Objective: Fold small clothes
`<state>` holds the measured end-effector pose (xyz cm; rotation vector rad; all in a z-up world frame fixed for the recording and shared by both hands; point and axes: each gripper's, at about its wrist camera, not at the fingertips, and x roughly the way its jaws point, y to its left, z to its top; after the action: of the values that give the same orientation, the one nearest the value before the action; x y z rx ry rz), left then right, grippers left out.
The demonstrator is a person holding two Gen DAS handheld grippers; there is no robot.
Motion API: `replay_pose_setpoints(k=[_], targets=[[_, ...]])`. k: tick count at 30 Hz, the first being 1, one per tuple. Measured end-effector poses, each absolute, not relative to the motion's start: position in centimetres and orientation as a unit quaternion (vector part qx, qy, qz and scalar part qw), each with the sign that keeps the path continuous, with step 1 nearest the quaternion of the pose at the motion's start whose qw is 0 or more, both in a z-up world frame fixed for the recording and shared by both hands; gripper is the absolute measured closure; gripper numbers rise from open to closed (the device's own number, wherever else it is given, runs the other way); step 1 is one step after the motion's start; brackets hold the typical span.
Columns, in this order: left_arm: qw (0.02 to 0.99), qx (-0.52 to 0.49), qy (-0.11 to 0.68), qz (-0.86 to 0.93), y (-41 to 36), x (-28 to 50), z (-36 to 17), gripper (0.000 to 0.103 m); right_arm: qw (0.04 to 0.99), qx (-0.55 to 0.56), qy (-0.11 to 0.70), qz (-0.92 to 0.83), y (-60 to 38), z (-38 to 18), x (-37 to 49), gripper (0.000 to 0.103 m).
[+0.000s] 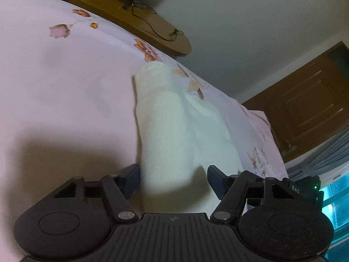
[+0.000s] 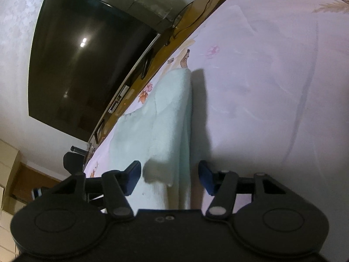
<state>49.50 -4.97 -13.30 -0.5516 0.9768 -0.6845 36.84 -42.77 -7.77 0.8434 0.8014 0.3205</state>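
- Black linkage and housing fill the bottom of both wrist views, and ahead of them the blue pads of each claw stand apart.
- Between the fingers of the left claw [image 1: 173,180] a pale white garment [image 1: 172,126] runs away from the camera; the left pad sits right at the cloth's edge, while a gap shows beside the right pad, so this claw looks released, not clamped.
- Seen from the right claw [image 2: 169,180], the same garment [image 2: 159,120] lies between its fingers too, with a loose corner drooping near the left pad; neither pad visibly presses the fabric, so this claw also reads as released.
- Both claws frame one end of the cloth, one at each side of it.
- Underneath is a bed [image 1: 65,91] covered in a pink sheet with a flower print, and the garment lies on it near the far edge, beside a wooden board [image 1: 139,19].
- A dark television [image 2: 87,65] hangs on the wall beyond.
- Progress, as a judgement: the cloth shows a raised ridge and overlapping layers along its length, so at least one lengthwise fold seems made.
- What appears left is to pinch the near end and bring it over to the far end, then flatten it; I cannot tell whether other clothes wait out of view.
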Motion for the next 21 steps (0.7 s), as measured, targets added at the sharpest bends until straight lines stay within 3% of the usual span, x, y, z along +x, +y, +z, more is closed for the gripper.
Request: replay_pose_setpoints(k=[8, 10, 12, 21], targets=[[0.801, -0.248, 0.437, -0.324, -6.4, 49.6, -13.4, 0.036, 0.833, 0.361, 0.374, 0.186, -42.0, -7.5, 37.6, 0.045], [0.801, -0.244, 0.437, -0.33, -6.0, 49.4, -13.5, 0.043, 0.837, 0.35, 0.377, 0.187, -41.6, -7.2, 37.6, 0.045], [0.793, -0.254, 0.444, -0.331, -5.1, 49.4, -13.8, 0.05, 0.837, 0.338, 0.384, 0.194, -41.5, -6.9, 37.4, 0.051], [0.799, -0.24, 0.445, -0.325, -6.0, 49.6, -13.6, 0.052, 0.837, 0.339, 0.375, 0.21, -41.0, -7.7, 38.0, 0.059]])
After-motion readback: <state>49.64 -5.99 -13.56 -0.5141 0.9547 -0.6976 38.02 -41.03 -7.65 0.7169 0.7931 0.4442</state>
